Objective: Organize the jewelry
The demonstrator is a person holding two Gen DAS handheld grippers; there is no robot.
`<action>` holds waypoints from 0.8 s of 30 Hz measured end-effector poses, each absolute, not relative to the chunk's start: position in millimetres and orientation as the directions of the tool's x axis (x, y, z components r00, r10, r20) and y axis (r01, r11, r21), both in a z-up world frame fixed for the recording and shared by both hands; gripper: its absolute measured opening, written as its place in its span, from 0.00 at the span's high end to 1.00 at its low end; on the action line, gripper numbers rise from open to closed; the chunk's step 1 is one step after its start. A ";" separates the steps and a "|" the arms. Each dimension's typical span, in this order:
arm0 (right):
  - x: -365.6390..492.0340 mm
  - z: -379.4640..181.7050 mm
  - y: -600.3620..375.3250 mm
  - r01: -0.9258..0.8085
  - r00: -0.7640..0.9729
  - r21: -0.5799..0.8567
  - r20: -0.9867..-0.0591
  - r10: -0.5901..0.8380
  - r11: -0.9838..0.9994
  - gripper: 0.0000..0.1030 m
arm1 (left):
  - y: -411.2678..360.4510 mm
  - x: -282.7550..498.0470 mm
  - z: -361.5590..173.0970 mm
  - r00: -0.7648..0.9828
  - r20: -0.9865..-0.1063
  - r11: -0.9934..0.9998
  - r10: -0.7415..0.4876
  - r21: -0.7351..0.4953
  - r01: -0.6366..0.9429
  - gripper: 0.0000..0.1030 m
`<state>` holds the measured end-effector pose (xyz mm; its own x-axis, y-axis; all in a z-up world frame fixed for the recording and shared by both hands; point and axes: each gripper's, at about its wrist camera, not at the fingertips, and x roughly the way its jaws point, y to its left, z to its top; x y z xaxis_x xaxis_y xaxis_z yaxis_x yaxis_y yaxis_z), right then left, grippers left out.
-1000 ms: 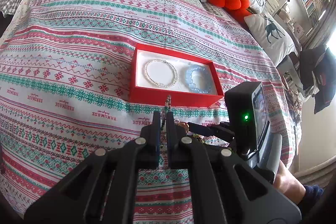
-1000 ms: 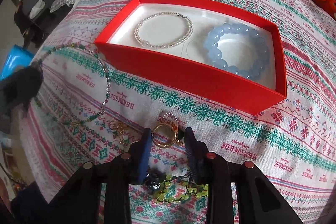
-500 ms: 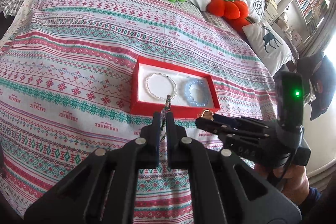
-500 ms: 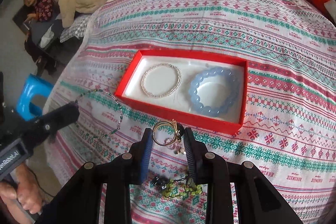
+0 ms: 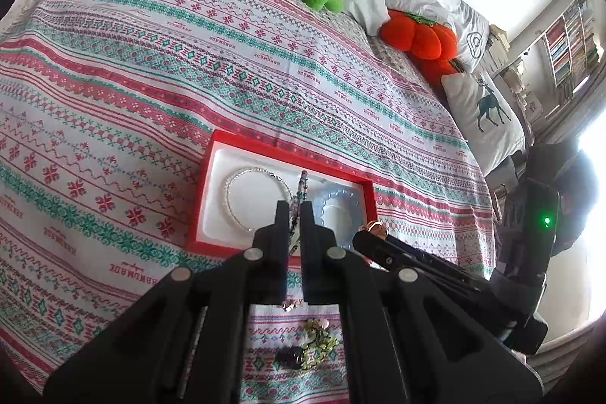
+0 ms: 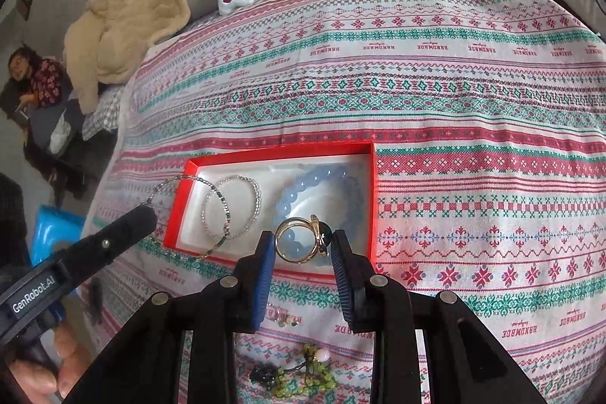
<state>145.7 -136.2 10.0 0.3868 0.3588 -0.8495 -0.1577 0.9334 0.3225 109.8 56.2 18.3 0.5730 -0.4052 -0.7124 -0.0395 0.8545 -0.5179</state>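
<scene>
Both grippers lifted over the red box (image 6: 366,154): left gripper (image 5: 294,211) pinches beaded bracelet (image 6: 197,214), loop hanging across its left wall; right gripper (image 6: 303,245) clamps gold ring (image 6: 301,239), stone facing right.

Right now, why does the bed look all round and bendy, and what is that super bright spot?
Both wrist views use fisheye lenses, so the bedspread bulges and corners go dark. In the left wrist view, window light at the right edge glares white, washing out detail there; the stripes stay sharp.
</scene>
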 end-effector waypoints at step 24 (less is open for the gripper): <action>142.5 17.0 -140.7 -0.168 0.398 0.326 -0.841 0.367 0.930 0.62 | 62.7 107.6 8.3 0.539 -0.777 0.899 -0.324 -0.430 -0.080 0.83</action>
